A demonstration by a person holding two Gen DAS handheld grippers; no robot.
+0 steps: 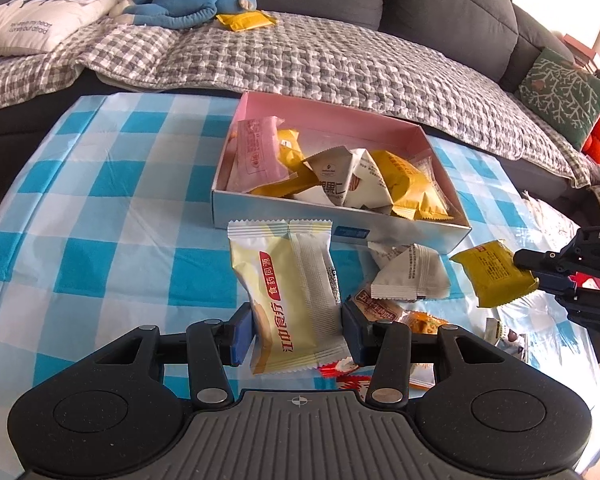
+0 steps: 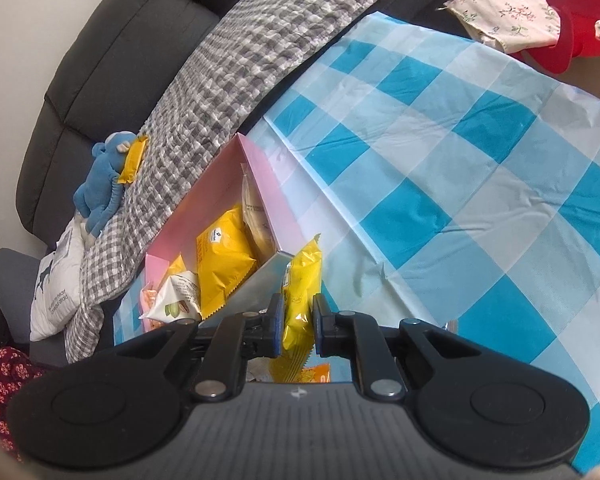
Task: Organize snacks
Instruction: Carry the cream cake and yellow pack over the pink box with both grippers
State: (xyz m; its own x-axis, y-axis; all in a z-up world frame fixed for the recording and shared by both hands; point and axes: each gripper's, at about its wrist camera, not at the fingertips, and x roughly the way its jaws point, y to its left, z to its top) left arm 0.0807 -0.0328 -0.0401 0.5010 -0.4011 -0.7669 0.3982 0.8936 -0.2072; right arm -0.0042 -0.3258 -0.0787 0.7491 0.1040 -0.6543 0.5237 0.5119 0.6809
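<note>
My left gripper (image 1: pixel 298 334) pinching pale yellow snack packet (image 1: pixel 290 296), held just in front of pink-lined box (image 1: pixel 340 226). My right gripper (image 2: pixel 298 326) clamped on yellow snack packet (image 2: pixel 302 288), beside box's near right corner. White triangular packet (image 1: pixel 410 276) on checked tablecloth (image 1: pixel 112 208) before box.

left gripper (image 1: pixel 298 332) | black linkage, silver rivets | blue fingers (image 1: pixel 242 332) | ribbed grey base, crosshair mark

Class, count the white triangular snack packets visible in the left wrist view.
3: two white triangular packets lie inside the pink-lined box, one on the checked tablecloth before it. Others may be buried.
</note>
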